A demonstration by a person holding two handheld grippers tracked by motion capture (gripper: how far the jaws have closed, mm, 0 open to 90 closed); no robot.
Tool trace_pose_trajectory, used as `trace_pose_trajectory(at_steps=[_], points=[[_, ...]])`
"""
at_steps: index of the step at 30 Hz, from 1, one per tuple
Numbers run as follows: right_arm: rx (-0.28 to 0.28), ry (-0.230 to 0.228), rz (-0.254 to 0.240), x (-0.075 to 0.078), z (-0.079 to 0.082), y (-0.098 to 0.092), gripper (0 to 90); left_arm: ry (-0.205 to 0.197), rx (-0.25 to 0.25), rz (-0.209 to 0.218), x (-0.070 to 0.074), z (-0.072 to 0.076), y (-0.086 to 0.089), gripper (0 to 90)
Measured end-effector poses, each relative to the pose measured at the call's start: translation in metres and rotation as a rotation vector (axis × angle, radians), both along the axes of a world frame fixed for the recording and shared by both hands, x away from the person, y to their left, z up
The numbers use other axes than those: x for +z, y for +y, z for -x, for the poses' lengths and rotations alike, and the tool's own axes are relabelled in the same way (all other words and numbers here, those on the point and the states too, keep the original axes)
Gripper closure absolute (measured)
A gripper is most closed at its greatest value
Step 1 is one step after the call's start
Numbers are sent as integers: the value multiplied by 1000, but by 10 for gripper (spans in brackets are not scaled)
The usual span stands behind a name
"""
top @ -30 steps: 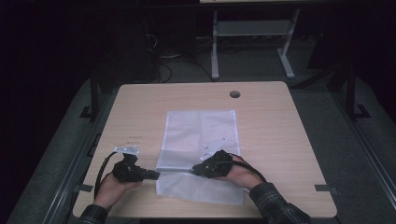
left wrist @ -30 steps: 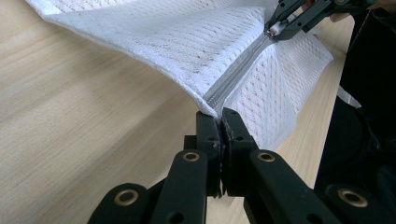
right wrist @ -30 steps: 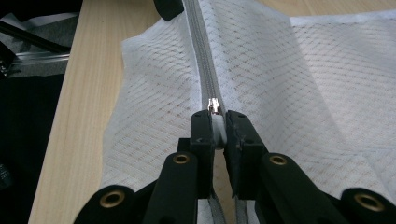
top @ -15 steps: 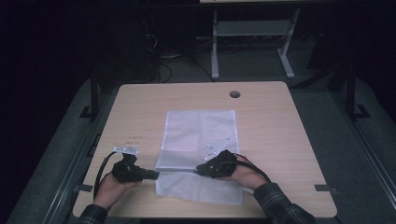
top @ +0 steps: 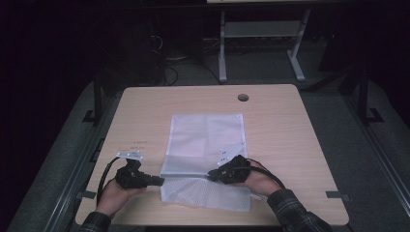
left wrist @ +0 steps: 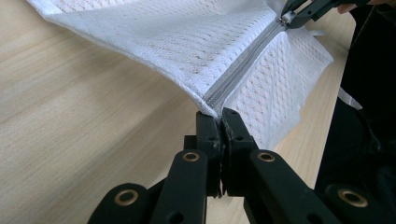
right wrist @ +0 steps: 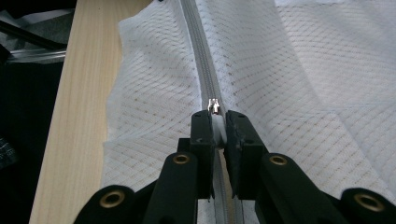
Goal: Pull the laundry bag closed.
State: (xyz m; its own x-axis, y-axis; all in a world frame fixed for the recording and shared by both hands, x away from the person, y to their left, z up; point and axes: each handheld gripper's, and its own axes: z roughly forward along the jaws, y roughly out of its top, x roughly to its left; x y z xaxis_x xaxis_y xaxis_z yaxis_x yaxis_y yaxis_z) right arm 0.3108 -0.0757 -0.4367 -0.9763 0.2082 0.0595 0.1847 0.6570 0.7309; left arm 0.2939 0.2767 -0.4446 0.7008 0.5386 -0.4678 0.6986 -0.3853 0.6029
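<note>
A white mesh bag lies flat near the middle of a wooden worktop, its near part folded along a grey zipper that runs across the bag between two hand-held grippers. At the left, the left gripper lies low over the worktop, pointing right toward the bag's near left corner; in the left gripper view its jaws are pressed together on the end of the zipper tape, lifting that corner slightly off the wood. The person's left hand wraps the gripper's body from behind, and the forearm is cut off by the bottom edge of the high view, as is the cable looping from the gripper. To the right, the right gripper points left along the zipper line, its jaws clamped on the small metal slider; the pull tab itself is hidden between the jaws, so how it sits cannot be made out. The right hand lies over the bag's near right part, a plaid sleeve running off the bottom edge. Beyond the jaws in the right gripper view the zipper looks closed, while the stretch nearest the camera is covered by the gripper. The room behind the worktop is dark; a pale metal stand and some floor cables are hard to make out.
</note>
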Motion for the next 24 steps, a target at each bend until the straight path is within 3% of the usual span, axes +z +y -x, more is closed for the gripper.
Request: trace_pose_trajectory(at_steps=[24], points=[[-3, -1, 1, 2, 4, -13, 812, -4, 9, -4, 1, 1, 4, 876]])
